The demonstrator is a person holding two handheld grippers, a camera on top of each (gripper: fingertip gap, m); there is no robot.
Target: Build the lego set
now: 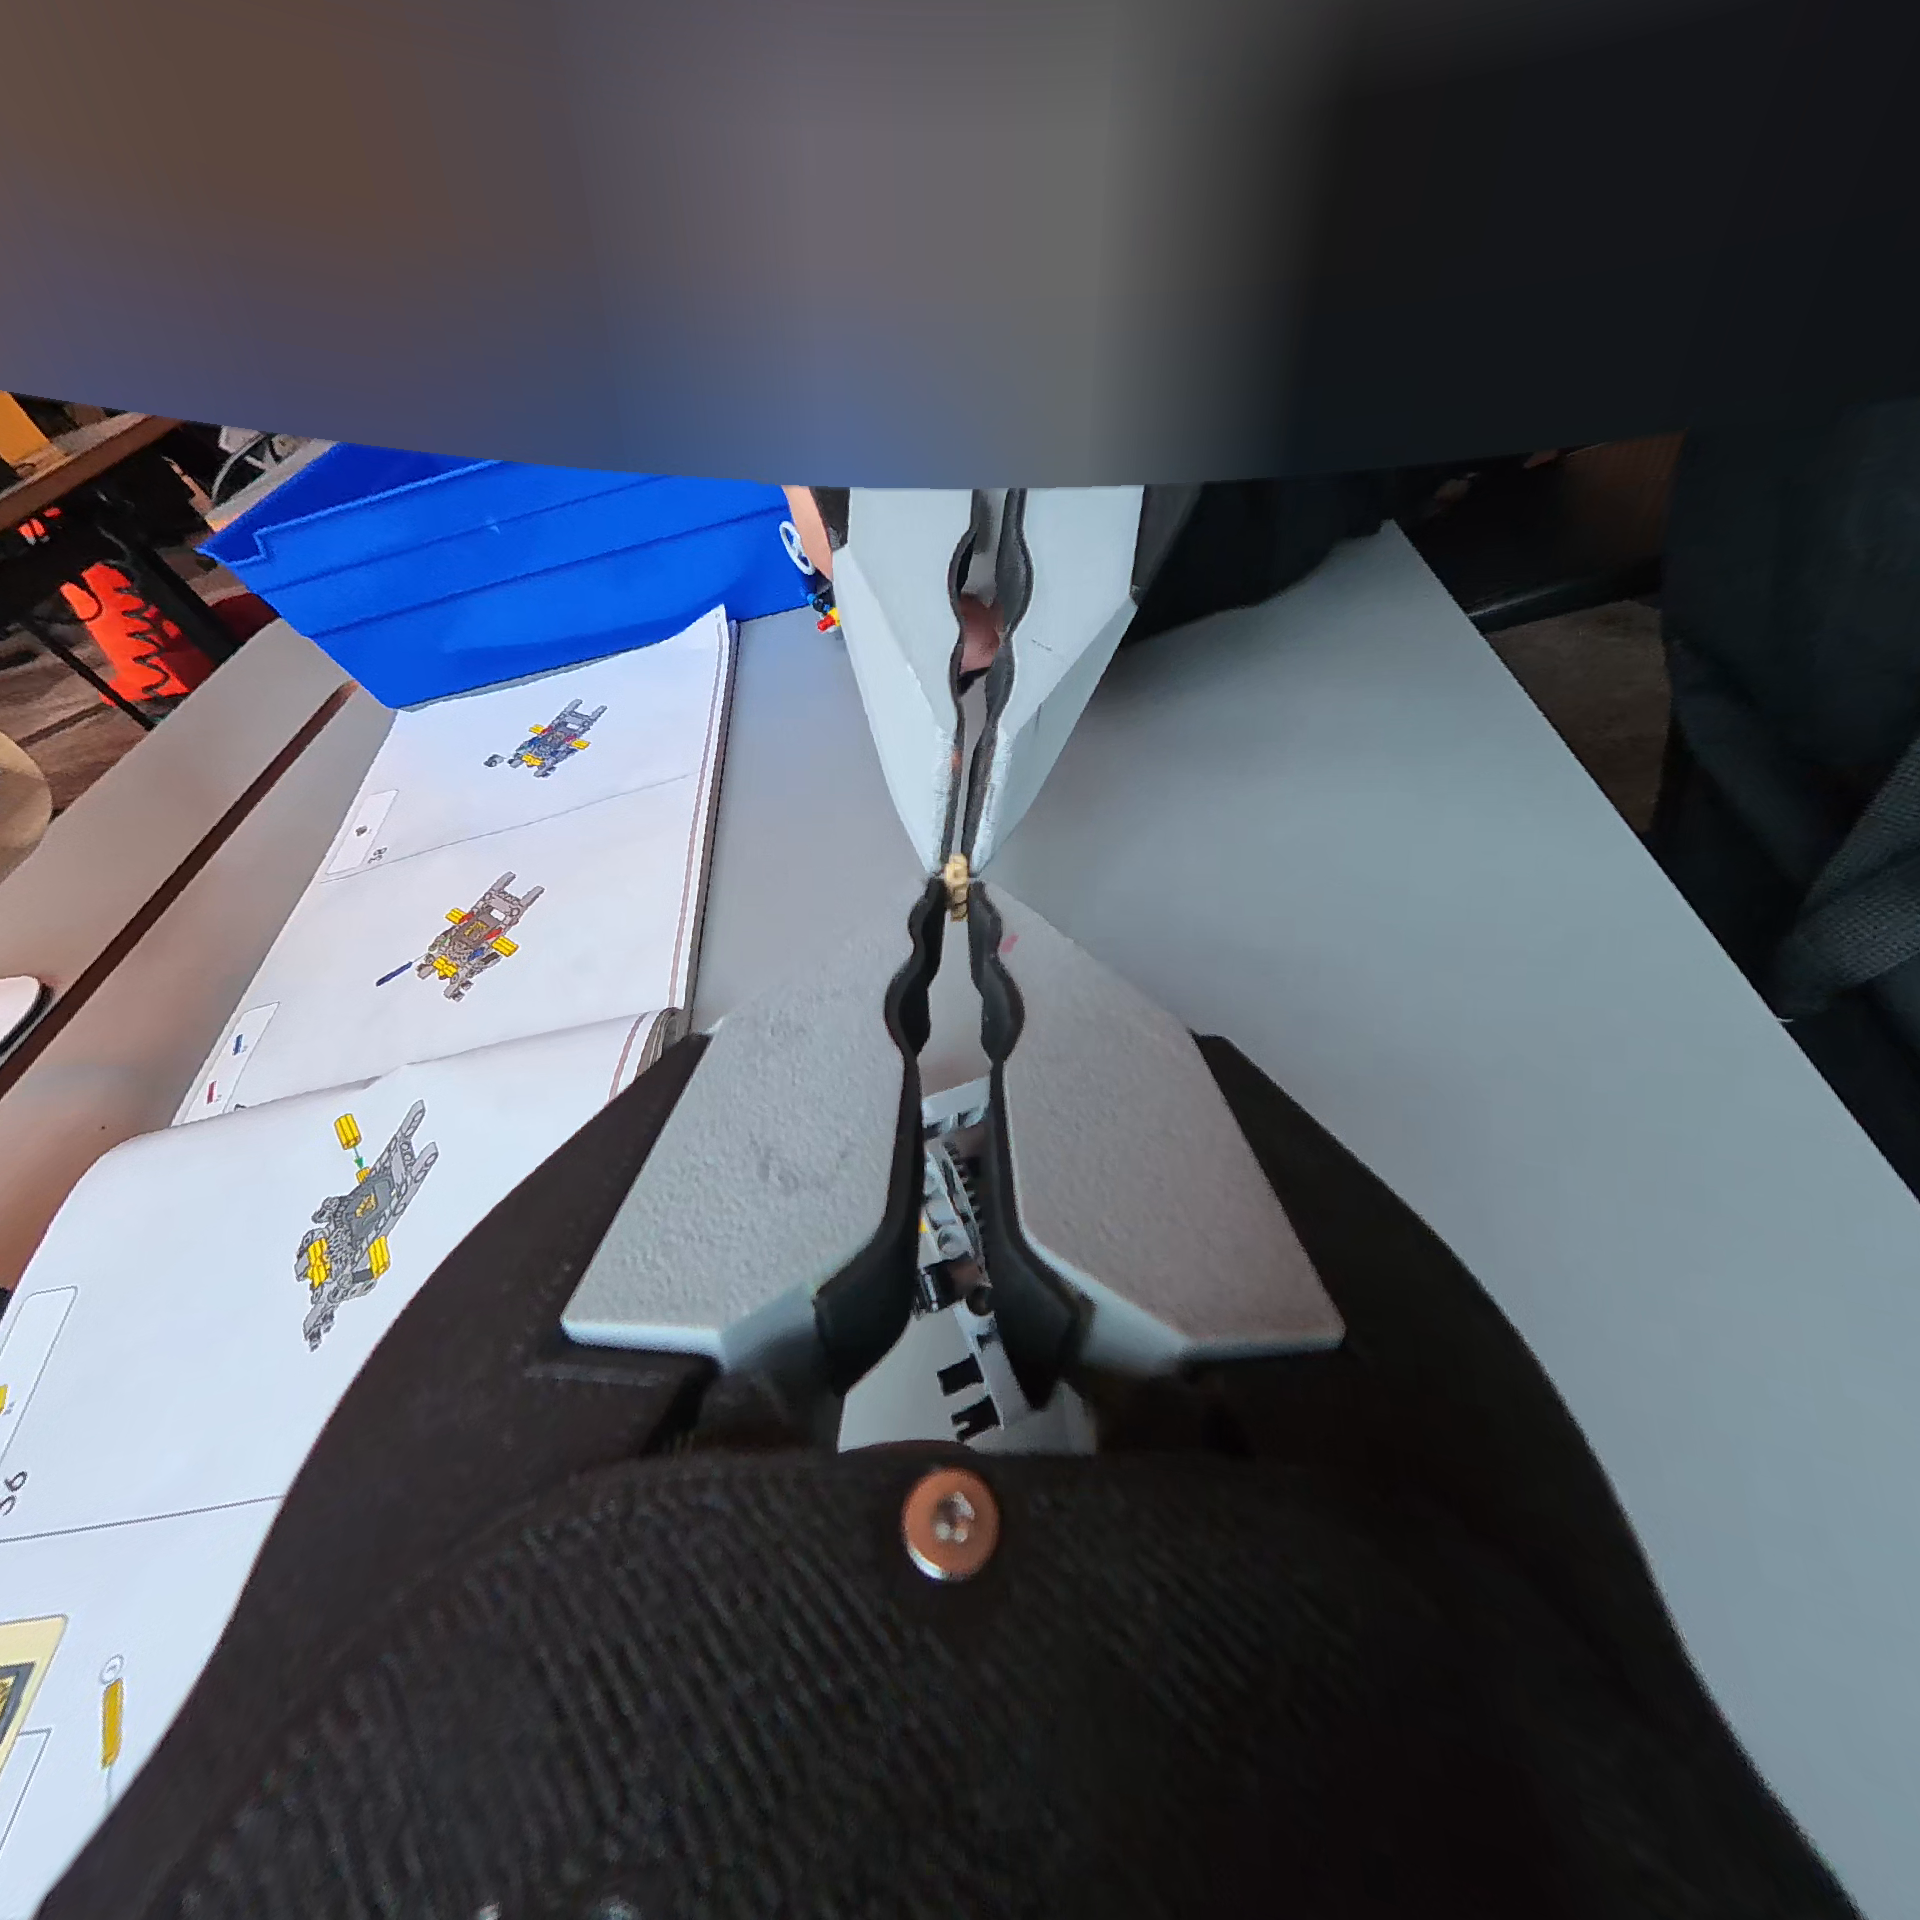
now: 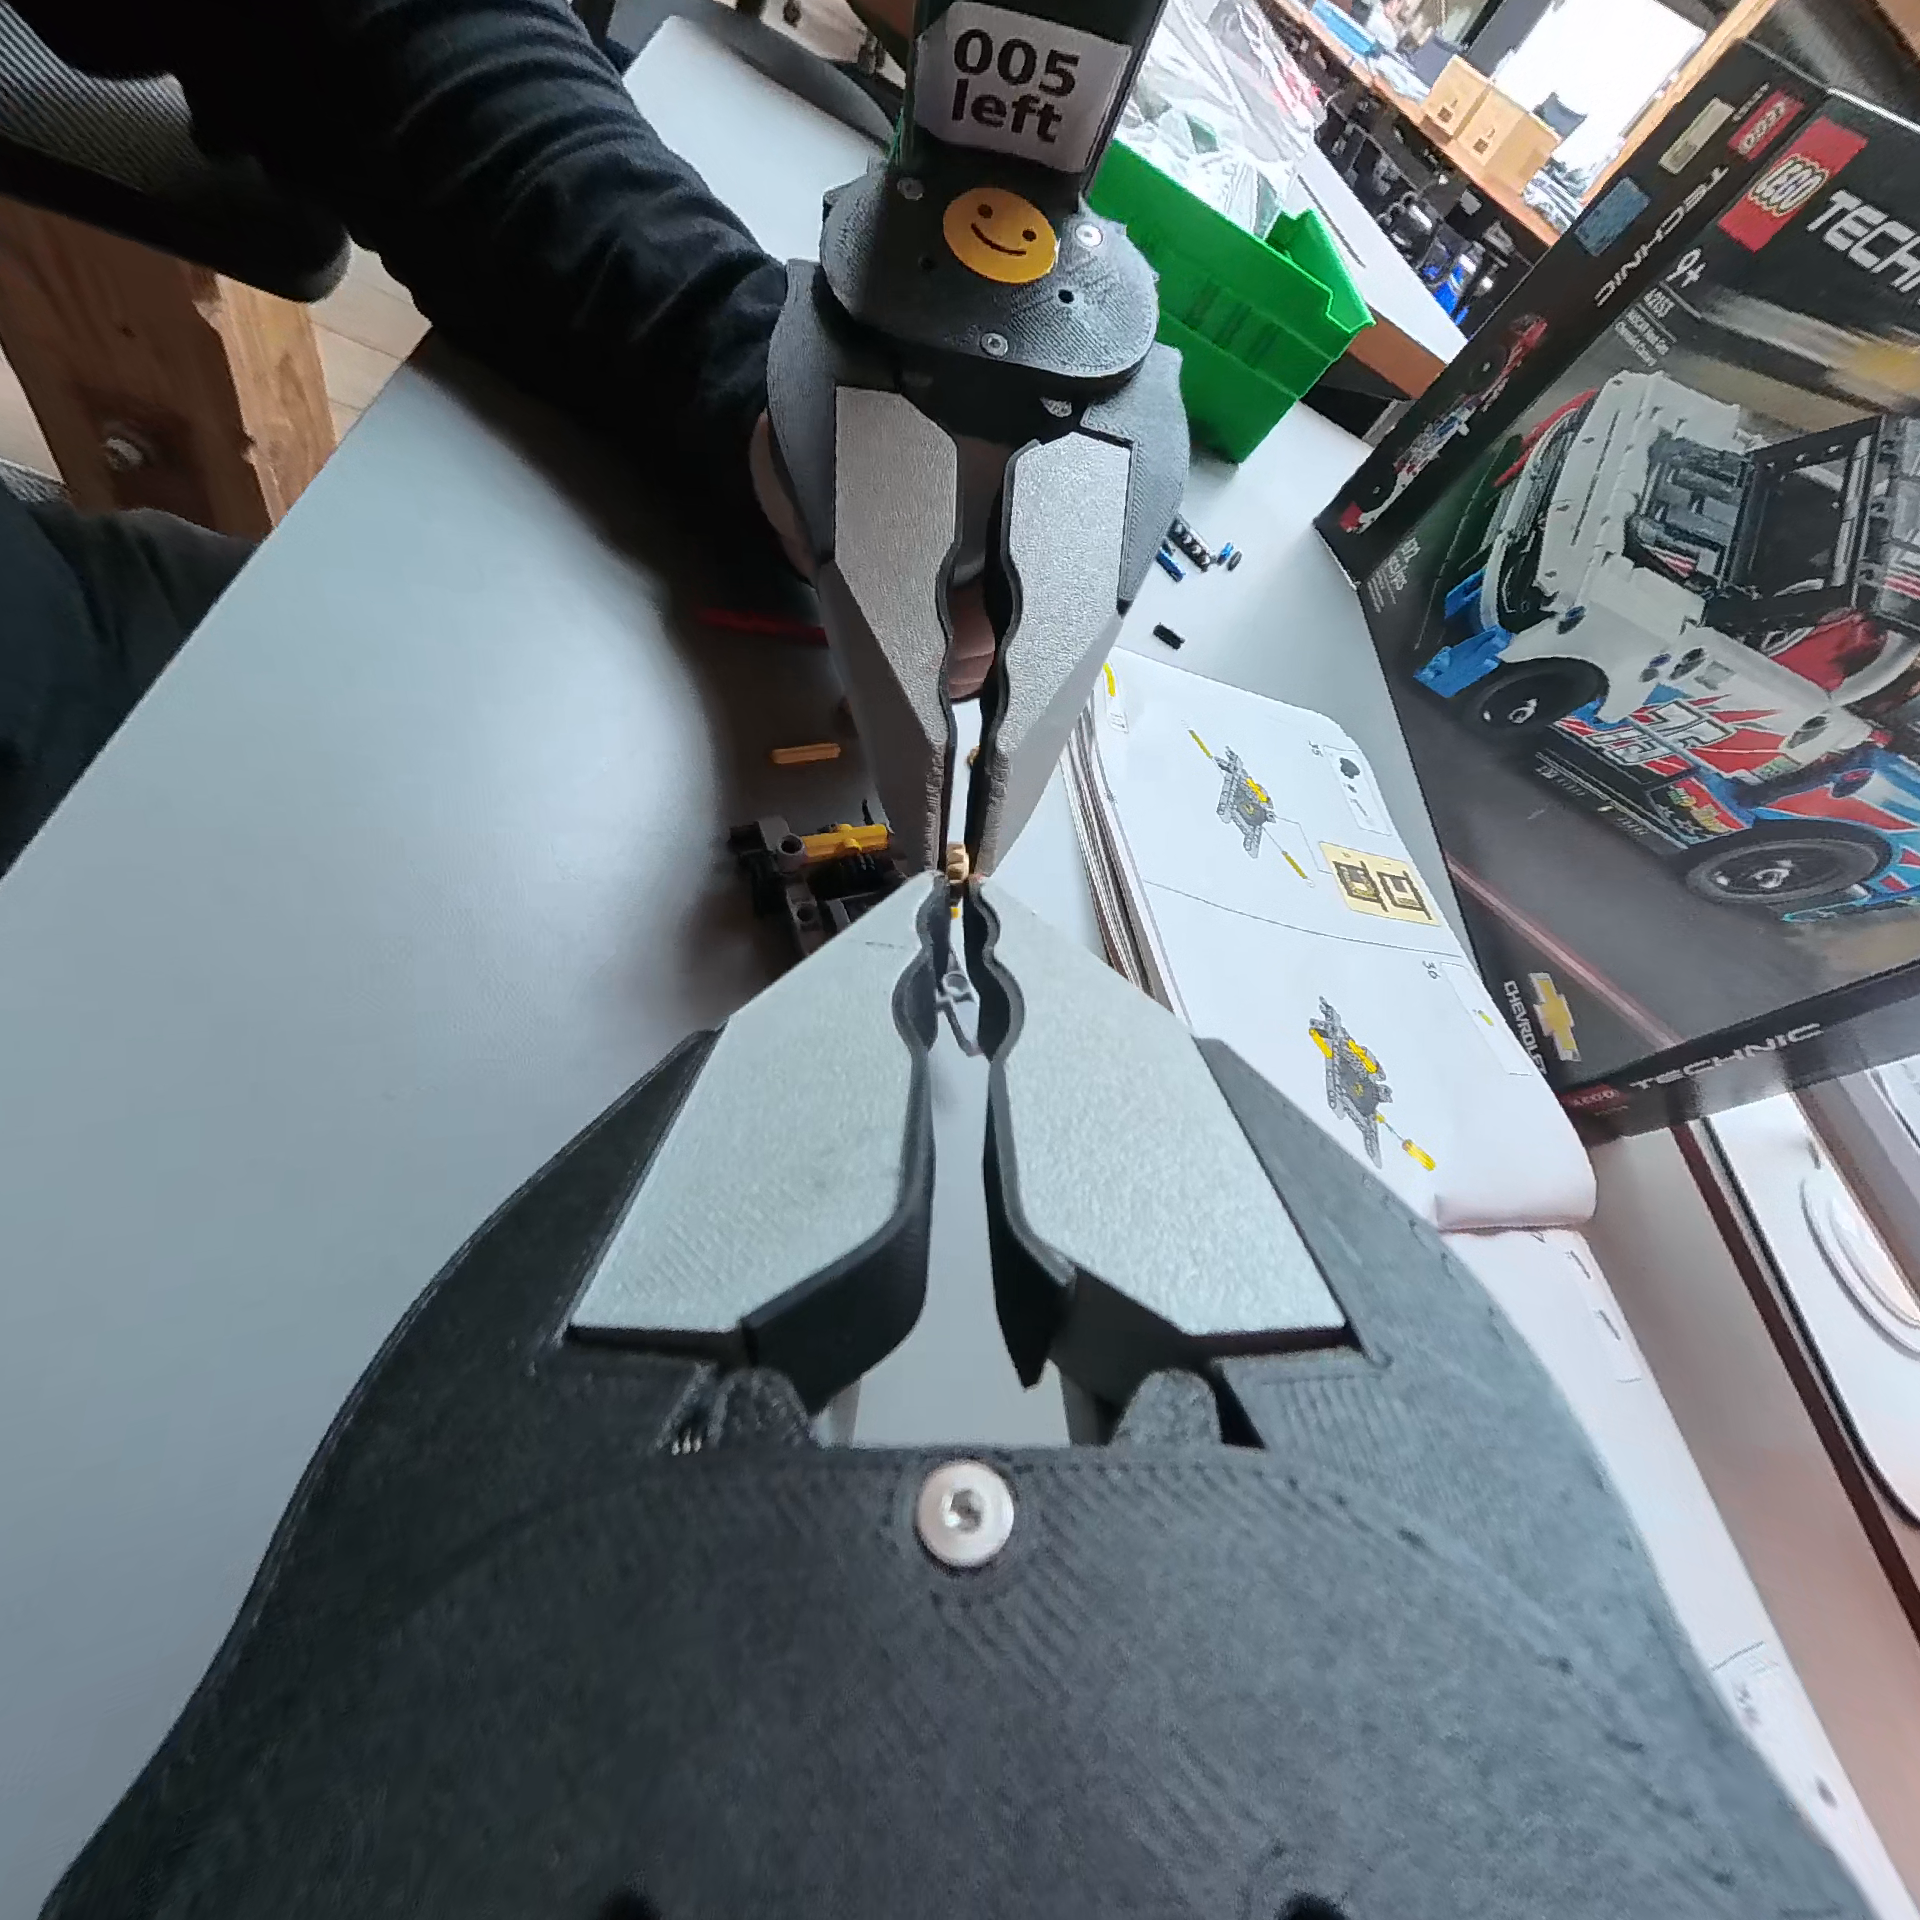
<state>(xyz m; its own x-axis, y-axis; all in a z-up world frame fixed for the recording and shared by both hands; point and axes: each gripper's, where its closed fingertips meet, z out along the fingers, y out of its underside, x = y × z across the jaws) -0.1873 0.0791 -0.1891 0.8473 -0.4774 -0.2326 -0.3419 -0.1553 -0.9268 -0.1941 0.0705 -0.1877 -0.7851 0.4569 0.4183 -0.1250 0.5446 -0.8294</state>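
Observation:
My left gripper (image 1: pixel 954 902) and my right gripper (image 2: pixel 954 896) meet tip to tip above the grey table (image 2: pixel 364 831). Both are shut on a small tan pin (image 1: pixel 958 871), which sits between the two sets of tips and also shows in the right wrist view (image 2: pixel 958 858). The right gripper (image 1: pixel 961 844) comes in from the top of the left wrist view. The left gripper (image 2: pixel 961 842) comes in from the top of the right wrist view, held by a hand in a black sleeve. A partly built black, grey and yellow model (image 2: pixel 821 868) lies on the table just below the tips.
An open instruction booklet (image 1: pixel 540 831) (image 2: pixel 1299 935) lies beside the grippers. Behind it are a blue bin (image 1: pixel 499 582), a green bin (image 2: pixel 1236 312) and the set's box (image 2: pixel 1714 623). A loose yellow axle (image 2: pixel 805 753), a red axle (image 2: pixel 758 623) and small pins (image 2: pixel 1195 551) lie nearby. My left and right fingertips are right by each other. Both grippers' tips are roughly 20 centimetres from the red axle (image 2: pixel 758 623).

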